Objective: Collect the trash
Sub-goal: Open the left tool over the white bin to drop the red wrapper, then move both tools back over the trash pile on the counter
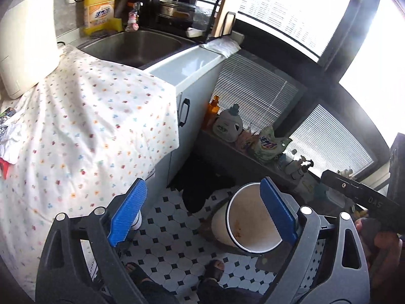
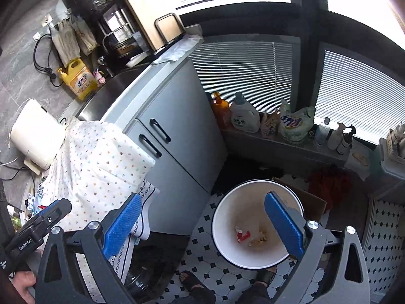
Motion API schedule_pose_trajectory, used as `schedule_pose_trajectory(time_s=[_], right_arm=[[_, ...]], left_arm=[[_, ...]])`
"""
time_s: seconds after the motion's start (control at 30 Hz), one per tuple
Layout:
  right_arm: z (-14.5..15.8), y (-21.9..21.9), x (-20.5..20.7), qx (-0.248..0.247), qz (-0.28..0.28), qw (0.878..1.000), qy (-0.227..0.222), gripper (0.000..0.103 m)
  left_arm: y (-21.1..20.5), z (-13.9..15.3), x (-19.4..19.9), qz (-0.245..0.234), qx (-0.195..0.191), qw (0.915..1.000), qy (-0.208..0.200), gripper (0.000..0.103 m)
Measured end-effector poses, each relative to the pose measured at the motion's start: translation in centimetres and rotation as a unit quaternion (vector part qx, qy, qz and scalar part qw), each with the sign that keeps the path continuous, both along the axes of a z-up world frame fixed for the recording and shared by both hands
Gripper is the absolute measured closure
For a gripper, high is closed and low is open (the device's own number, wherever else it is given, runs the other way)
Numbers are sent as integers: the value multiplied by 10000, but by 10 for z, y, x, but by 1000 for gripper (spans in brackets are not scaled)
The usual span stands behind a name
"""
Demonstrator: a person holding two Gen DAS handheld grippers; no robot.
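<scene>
Black-and-white octagon-tiled floor (image 2: 227, 282) carries round white plastic bin with dark rim (image 2: 222, 230), flat brown cardboard piece (image 2: 314, 201) just beside bin. Counter under white cloth with small coloured flowers (image 1: 83, 126) carries cream plastic appliance (image 1: 25, 48).

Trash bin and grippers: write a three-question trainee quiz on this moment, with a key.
1. True or false: the left gripper is holding a piece of trash.
2. What lies at the bottom of the white trash bin? A) nothing B) red-and-white and yellowish scraps C) a shoe
3. Fill in: the bin stands on the black-and-white tiled ____.

Key: 1 false, both it and the right gripper are open and empty. 2 B, the scraps. 3 floor.
</scene>
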State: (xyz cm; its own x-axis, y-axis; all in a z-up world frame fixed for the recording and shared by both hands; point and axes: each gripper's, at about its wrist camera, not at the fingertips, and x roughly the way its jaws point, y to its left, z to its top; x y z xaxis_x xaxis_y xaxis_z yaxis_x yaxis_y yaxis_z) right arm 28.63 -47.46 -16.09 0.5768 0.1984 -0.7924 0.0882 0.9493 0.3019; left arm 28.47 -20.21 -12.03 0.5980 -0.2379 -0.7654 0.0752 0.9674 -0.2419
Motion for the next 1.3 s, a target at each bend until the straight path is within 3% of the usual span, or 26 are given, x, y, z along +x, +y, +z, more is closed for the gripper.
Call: schedule_pose_trajectory(time_s=[0.37,0.73,1.0,1.3], right_arm=[[20,126,22,-52,1098,9938,-165,8],[28,255,31,-44,2109,9772,-257,13],[20,347,32,62,2654,9639,-215,21],[-3,450,25,276,3100,9503,69,47]], left_arm=[[130,11,-31,1242,-125,9919,-240,12],[251,10,-76,2280,-274,9720,-487,12],[325,4,-104,2743,-278,9596,-553,12],[406,-9,-121,3048,-241,9514,-371,12]])
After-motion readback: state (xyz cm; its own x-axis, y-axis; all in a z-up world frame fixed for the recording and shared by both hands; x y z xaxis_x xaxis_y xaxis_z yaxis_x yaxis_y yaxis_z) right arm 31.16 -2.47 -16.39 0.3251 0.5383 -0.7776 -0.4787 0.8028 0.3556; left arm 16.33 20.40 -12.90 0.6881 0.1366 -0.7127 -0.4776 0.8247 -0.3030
